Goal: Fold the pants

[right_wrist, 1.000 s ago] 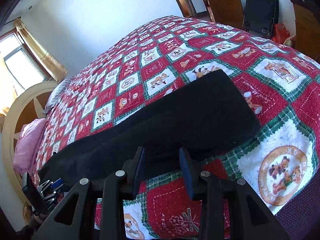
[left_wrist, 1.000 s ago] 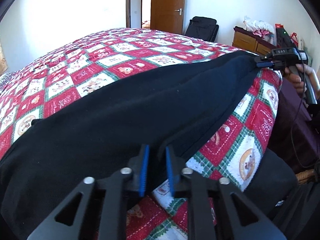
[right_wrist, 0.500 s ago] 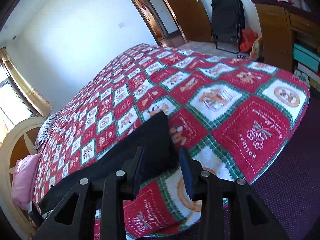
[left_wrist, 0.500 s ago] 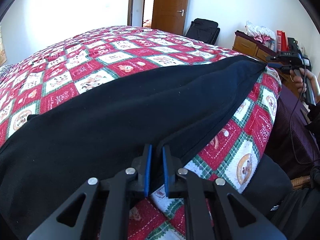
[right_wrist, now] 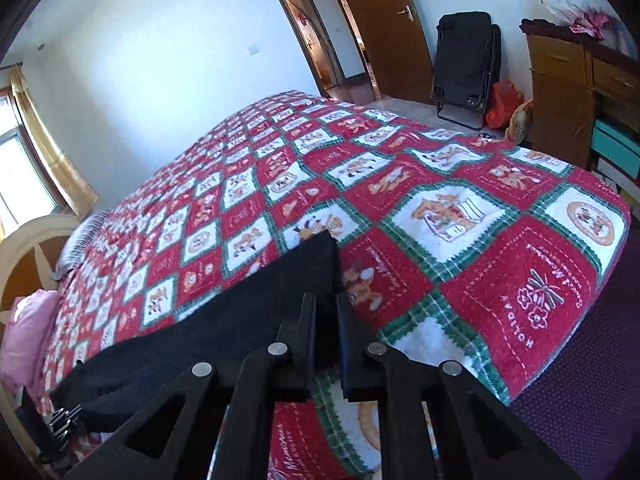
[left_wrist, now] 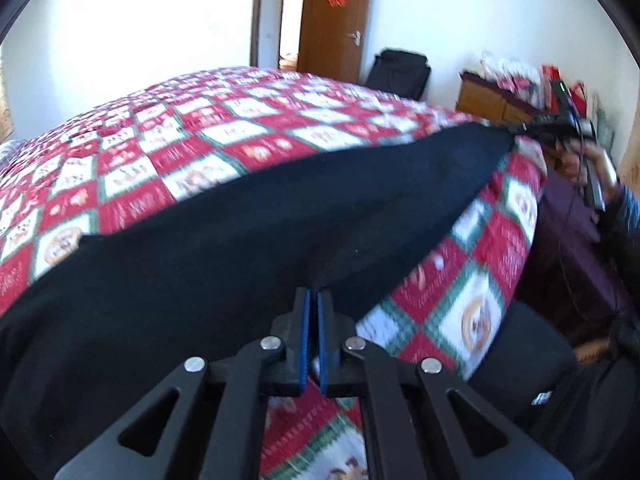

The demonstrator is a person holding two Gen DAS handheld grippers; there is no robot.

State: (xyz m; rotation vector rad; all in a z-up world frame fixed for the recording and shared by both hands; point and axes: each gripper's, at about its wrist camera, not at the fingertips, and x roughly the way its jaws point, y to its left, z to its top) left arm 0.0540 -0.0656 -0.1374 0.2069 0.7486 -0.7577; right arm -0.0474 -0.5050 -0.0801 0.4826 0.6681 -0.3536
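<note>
Long black fabric pants (left_wrist: pixel 248 240) are being held stretched across the red patchwork quilt (right_wrist: pixel 460 240). The near edge is being clamped by the left gripper (left_wrist: pixel 313 300), the far corner apparently by the right gripper (right_wrist: pixel 326 308). Only the right view is showing a pink cloth (right_wrist: pixel 24 332).

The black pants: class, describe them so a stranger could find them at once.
A large bed fills the room under a red, white and green patchwork quilt. Along its near edge lie the black pants, a long plain dark strip, pinched at each end by the left gripper and the right gripper.
</note>
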